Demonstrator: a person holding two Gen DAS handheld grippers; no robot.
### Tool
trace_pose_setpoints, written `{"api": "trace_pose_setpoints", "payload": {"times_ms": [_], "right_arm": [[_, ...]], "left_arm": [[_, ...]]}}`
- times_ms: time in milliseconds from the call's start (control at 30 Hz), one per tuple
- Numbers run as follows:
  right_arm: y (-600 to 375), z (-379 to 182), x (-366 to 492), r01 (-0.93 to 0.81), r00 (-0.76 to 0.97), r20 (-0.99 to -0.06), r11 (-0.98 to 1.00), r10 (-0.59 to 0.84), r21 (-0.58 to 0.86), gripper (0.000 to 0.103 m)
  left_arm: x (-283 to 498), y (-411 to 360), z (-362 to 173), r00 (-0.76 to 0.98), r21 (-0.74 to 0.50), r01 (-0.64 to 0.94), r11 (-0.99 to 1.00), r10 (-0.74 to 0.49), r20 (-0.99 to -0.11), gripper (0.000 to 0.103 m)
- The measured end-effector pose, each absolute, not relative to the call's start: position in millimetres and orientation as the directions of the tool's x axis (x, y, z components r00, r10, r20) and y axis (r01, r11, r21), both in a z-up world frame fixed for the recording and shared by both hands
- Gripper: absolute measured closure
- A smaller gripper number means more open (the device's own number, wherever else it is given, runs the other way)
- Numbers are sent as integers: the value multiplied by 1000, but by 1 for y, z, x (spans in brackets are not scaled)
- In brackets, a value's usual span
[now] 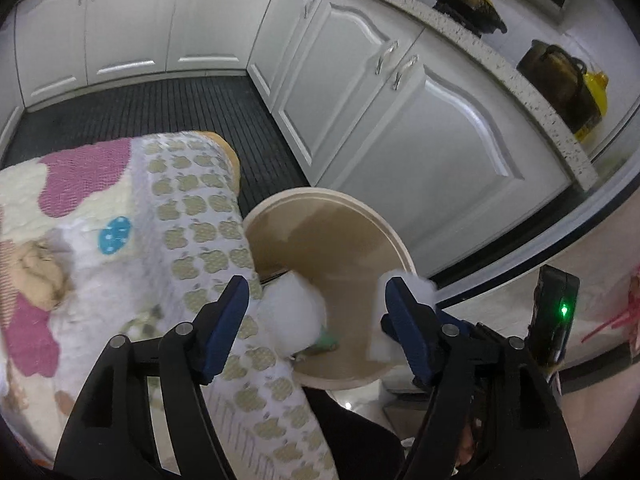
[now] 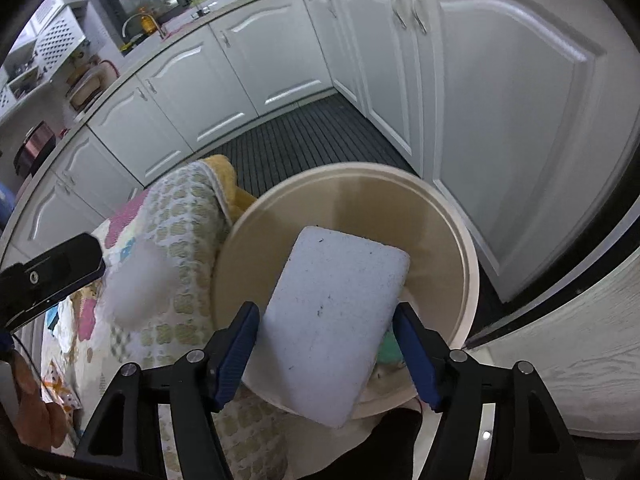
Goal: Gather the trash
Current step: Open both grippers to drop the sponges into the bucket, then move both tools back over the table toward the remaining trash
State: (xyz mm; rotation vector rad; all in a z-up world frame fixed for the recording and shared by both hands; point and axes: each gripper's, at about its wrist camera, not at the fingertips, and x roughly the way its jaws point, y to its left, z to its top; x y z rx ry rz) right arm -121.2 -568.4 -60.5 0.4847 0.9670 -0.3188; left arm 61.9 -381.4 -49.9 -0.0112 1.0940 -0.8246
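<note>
Dropping trash into the bin (image 2: 468, 264) now.
R gripper (image 2: 326, 354) jaws open, white foam block (image 2: 336, 320) loose between them, over bin mouth. L gripper (image 1: 316, 322) jaws open, white wad (image 1: 290, 314) falling at bin rim. Next I'd pull both clear.

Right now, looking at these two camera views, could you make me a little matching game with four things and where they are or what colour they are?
Things:
1. foam block
2. yellow pot
3. apple-patterned cloth
4. round bin

Descriptions:
A. beige inside
B. on the speckled counter
C. white with small dark specks, over the bin's opening
D. draped right beside the bin

Pairs: 1-C, 2-B, 3-D, 4-A
</note>
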Motion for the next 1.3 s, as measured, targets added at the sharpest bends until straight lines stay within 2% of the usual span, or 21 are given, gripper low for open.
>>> {"api": "trace_pose_setpoints", "payload": {"times_ms": [33,100,367,967,1300], "right_arm": [[-570,-63,-121,469,533,-845,846,-41,255,26],[-572,-66,-125,472,535,-844,843,-42,258,24],[-575,-73,-133,490,531,-847,824,-26,283,23],[-531,-49,-136,430,557,-830,865,-30,257,23],[-488,-33,-126,354,583,-813,898,7,262,23]], "left_arm": [[62,-385,-52,197,-390,585,712,-590,-783,33],[60,-388,-56,201,-375,590,716,-579,-790,33],[53,-382,-56,253,-298,607,737,-534,-807,33],[33,-332,-36,390,-174,596,784,-473,-790,33],[31,-277,-29,436,-160,543,824,-439,-785,33]]}}
